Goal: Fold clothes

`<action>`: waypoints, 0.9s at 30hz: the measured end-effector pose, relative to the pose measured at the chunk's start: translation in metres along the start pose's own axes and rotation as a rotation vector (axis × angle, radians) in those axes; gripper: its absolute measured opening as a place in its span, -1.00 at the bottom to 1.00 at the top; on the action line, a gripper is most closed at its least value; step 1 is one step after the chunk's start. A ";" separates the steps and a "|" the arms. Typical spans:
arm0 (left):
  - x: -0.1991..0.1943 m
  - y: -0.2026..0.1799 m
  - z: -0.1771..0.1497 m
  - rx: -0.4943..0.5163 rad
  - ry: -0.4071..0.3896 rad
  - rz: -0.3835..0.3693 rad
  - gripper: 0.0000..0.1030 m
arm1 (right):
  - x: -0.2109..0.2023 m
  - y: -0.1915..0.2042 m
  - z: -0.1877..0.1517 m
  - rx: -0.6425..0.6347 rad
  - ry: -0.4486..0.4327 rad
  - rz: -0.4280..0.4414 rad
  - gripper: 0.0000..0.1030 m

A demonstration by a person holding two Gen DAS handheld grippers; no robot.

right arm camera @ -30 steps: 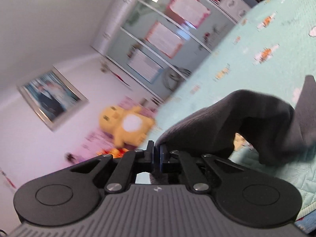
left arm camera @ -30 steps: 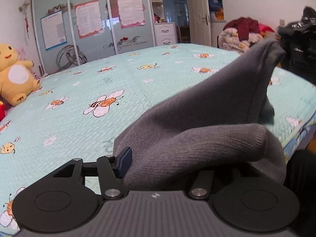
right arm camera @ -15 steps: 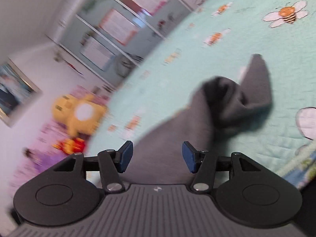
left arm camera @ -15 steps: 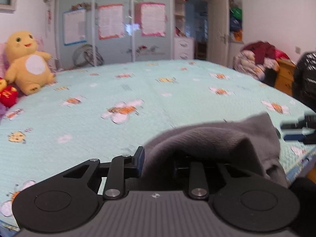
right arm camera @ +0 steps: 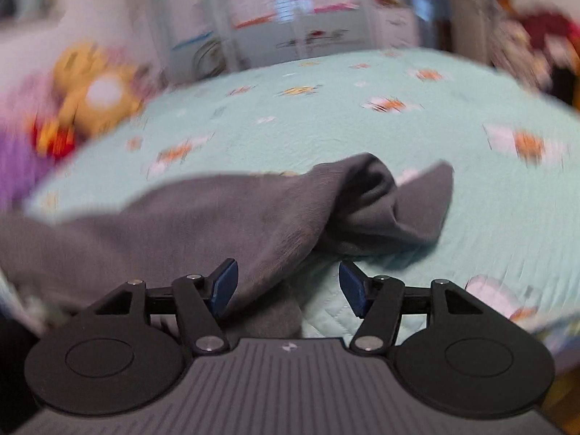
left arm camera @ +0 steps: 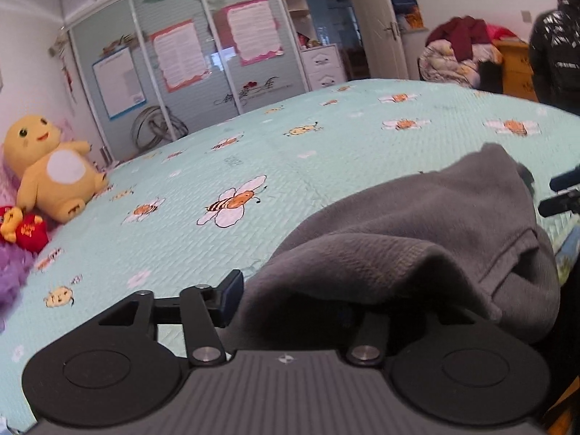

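Note:
A grey knitted garment [left arm camera: 417, 239] lies crumpled on the mint bee-print bed [left arm camera: 290, 137]. My left gripper [left arm camera: 293, 304] is at its near edge with its jaws opening. Its left pad [left arm camera: 228, 297] stands free beside the cloth, and a fold drapes over and hides the right finger. In the blurred right wrist view the garment [right arm camera: 217, 217] stretches from the left to a twisted end in the middle. My right gripper [right arm camera: 289, 288] is low over its near hem, jaws opening, both blue pads bare, with cloth lying by the left pad. The right gripper's tips [left arm camera: 560, 195] show at the left view's right edge.
A yellow plush toy [left arm camera: 50, 170] and a red one [left arm camera: 25, 228] sit at the bed's far left. A person in a dark jacket [left arm camera: 554, 47] stands at the far right near a heap of clothes [left arm camera: 460, 50]. Glass wardrobe doors [left arm camera: 181, 61] stand behind the bed.
The right gripper has let go of the garment, rolled upright and sunk toward the bed. The raised peak of cloth has dropped flat. The left jaws narrowed, then spread wider.

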State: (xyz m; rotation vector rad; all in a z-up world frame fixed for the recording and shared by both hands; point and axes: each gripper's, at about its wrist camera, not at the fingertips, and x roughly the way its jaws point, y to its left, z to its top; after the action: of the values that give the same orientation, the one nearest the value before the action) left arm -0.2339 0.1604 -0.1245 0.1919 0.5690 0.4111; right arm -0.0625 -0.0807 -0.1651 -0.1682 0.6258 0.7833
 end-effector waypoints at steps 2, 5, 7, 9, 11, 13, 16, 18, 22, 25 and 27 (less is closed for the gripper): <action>0.001 0.000 -0.001 0.008 0.005 -0.002 0.17 | -0.003 0.016 -0.006 -0.162 0.011 -0.001 0.21; 0.000 -0.001 -0.001 0.021 0.005 -0.002 0.17 | -0.002 0.040 -0.019 -0.395 0.024 -0.009 0.22; -0.001 -0.003 -0.001 0.029 0.004 -0.002 0.17 | -0.002 0.056 -0.028 -0.516 0.017 -0.035 0.22; -0.001 -0.006 -0.001 0.035 0.005 -0.003 0.17 | 0.001 0.065 -0.031 -0.580 -0.013 -0.060 0.22; -0.002 -0.009 -0.001 0.051 0.007 0.000 0.17 | 0.009 0.070 -0.030 -0.607 -0.028 -0.057 0.22; -0.002 -0.010 -0.002 0.064 0.008 0.003 0.17 | 0.017 0.072 -0.026 -0.626 -0.036 -0.051 0.22; -0.001 -0.010 -0.002 0.056 0.007 0.001 0.15 | 0.025 0.079 -0.022 -0.668 -0.061 -0.049 0.21; 0.000 -0.008 -0.003 0.039 0.004 -0.002 0.03 | 0.028 0.081 -0.018 -0.668 -0.070 -0.036 0.04; 0.003 -0.012 -0.004 0.044 0.018 0.001 0.01 | 0.030 0.080 -0.010 -0.584 -0.071 -0.006 -0.39; 0.008 -0.020 -0.007 0.085 0.049 0.011 0.29 | 0.034 0.082 -0.013 -0.583 -0.060 -0.024 -0.23; 0.011 -0.025 -0.010 0.109 0.056 0.012 0.36 | 0.035 0.084 -0.021 -0.634 -0.048 -0.025 0.01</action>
State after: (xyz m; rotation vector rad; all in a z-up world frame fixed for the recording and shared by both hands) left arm -0.2229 0.1427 -0.1449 0.2889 0.6466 0.3984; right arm -0.1129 -0.0079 -0.1953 -0.7327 0.3115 0.9400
